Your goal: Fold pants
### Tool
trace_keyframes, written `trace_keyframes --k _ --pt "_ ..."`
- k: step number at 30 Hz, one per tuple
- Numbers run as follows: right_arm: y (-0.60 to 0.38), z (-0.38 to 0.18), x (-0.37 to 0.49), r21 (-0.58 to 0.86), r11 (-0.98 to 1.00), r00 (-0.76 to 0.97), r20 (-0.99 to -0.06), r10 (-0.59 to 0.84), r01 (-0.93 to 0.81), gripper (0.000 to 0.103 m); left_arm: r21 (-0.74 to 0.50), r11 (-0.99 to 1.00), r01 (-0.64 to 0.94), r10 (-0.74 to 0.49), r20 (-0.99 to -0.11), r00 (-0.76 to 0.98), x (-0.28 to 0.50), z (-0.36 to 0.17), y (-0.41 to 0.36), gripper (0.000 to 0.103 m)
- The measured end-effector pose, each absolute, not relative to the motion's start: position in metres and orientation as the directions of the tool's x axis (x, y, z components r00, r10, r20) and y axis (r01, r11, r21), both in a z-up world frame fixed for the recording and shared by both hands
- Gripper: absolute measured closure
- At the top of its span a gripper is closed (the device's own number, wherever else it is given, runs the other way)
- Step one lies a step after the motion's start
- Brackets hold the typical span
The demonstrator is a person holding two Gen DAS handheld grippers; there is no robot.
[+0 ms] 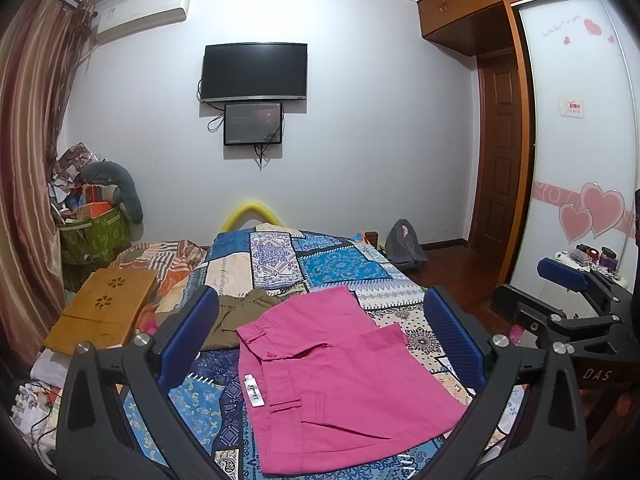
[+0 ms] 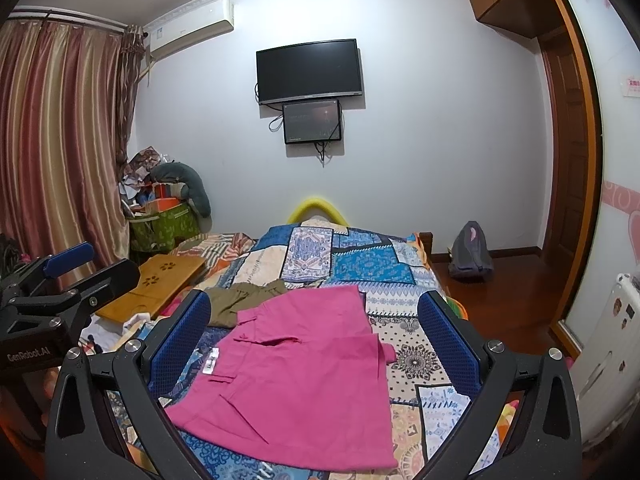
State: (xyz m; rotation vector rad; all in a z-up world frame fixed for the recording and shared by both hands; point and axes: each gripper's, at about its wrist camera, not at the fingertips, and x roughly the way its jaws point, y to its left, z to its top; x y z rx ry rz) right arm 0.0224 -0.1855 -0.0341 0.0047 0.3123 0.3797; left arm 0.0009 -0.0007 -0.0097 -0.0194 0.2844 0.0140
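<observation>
Pink pants (image 1: 340,376) (image 2: 304,380) lie folded flat on the patchwork bedspread (image 1: 332,268) (image 2: 360,264), waistband and white label toward the left. My left gripper (image 1: 320,340) hovers above them, wide open and empty. The right gripper (image 2: 316,340) is held over the same pants, likewise open with nothing between its blue pads. Each gripper shows at the edge of the other's view: the right gripper (image 1: 568,280) at the right, the left gripper (image 2: 68,258) at the left.
Olive-brown clothing (image 1: 236,320) (image 2: 244,300) lies just behind the pants. A wooden lap tray (image 1: 104,308) (image 2: 160,284) sits at the bed's left, beside a striped blanket (image 1: 168,256). A grey backpack (image 1: 404,244) stands on the floor at the right, near the wardrobe (image 1: 580,140).
</observation>
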Motion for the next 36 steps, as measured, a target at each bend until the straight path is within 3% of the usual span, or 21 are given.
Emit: trace_keyframes --k 23,33,36 --pt "-0.189 -0.048 0.040 0.084 0.929 0.874 -0.320 0.367 -0.360 0.000 -0.066 0.997 -0.044 0.022 -0.304 0.953 0.018 -0.023 0.016 0.000" --pt "-0.204 -0.090 0.098 -0.023 0.959 0.859 -0.451 0.242 -0.283 0.000 -0.017 0.994 -0.104 0.086 -0.443 0.892 0.087 -0.066 0.058 0.000" --pt "-0.208 -0.104 0.119 -0.033 0.960 0.841 -0.492 0.226 -0.277 0.000 0.018 0.994 -0.109 0.104 -0.487 0.867 0.116 -0.081 0.070 0.010"
